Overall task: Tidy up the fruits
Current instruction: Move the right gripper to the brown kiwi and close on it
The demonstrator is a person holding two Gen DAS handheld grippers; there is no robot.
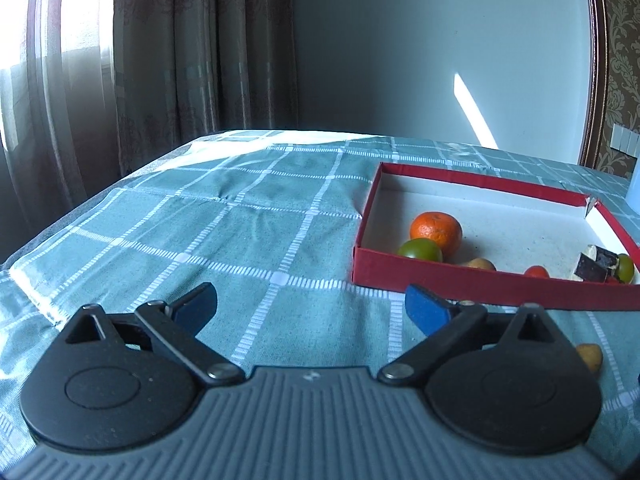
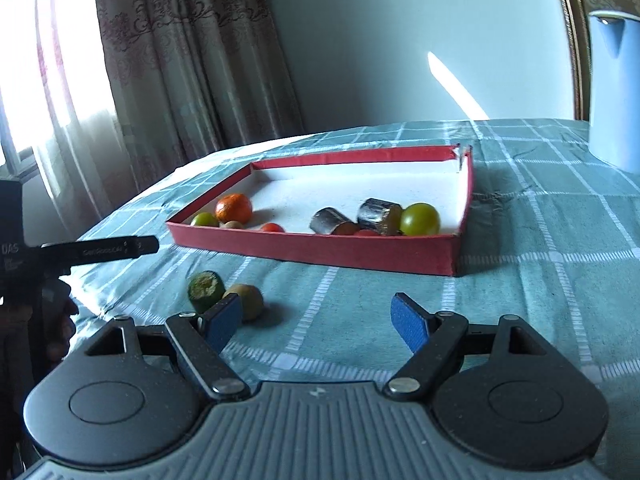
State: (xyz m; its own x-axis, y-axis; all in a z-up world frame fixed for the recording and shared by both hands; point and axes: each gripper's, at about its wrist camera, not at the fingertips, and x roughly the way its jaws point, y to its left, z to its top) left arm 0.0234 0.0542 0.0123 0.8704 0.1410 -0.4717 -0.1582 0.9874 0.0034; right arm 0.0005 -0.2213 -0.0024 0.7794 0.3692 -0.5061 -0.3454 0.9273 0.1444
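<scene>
A shallow red box [image 2: 320, 252] with a white floor lies on the checked cloth. It holds an orange [image 2: 234, 207], a green fruit [image 2: 205, 220], a small red tomato [image 2: 272, 227], two dark cut pieces [image 2: 330, 220] and a larger green fruit [image 2: 420, 219]. In front of the box on the cloth lie a green cut piece [image 2: 205, 290] and a yellow-brown fruit [image 2: 248, 300], just beyond my right gripper's left finger. My right gripper [image 2: 316, 316] is open and empty. My left gripper [image 1: 312, 304] stands wide open over bare cloth, left of the box [image 1: 480, 280] and orange [image 1: 436, 230].
A pale blue jug [image 2: 614, 92] stands at the far right. The black body of the other hand-held tool [image 2: 100, 250] and a hand [image 2: 60, 320] fill the right view's left edge. Curtains [image 1: 180, 60] hang behind the table's far-left edge. A yellowish fruit [image 1: 590, 356] lies beside the left gripper.
</scene>
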